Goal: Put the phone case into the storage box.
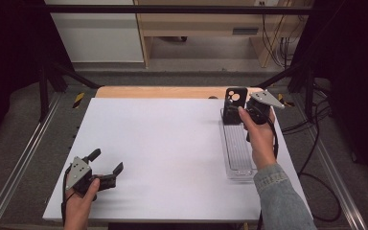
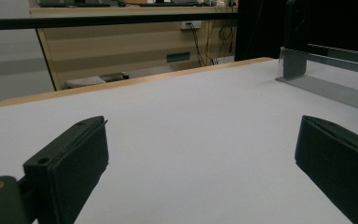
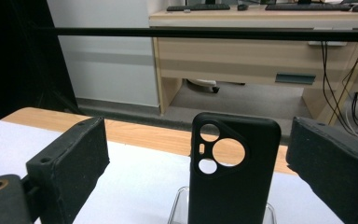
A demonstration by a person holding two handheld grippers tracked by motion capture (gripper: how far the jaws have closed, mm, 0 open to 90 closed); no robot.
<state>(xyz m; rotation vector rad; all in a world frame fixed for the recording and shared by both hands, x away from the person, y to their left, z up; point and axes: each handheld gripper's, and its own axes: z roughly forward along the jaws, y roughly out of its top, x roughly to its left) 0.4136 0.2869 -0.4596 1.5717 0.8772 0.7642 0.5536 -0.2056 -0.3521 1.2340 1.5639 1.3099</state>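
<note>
Right hand-held gripper (image 3: 200,168) released, jaws either side of upright phone case (image 3: 233,172) in clear tray (image 1: 237,153). Left hand-held gripper (image 1: 106,165) released over worktop (image 1: 163,143).

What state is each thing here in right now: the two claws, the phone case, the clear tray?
Left claw: open, empty, low over the table near its front left.
Right claw: open, jaws either side of the phone case, not touching it.
Phone case: upright, standing at the tray's far end.
Clear tray: flat on the table.

Grey floor (image 1: 182,76), wooden desk (image 3: 261,42), white wall panel (image 1: 96,33), dangling cables (image 1: 280,45).
</note>
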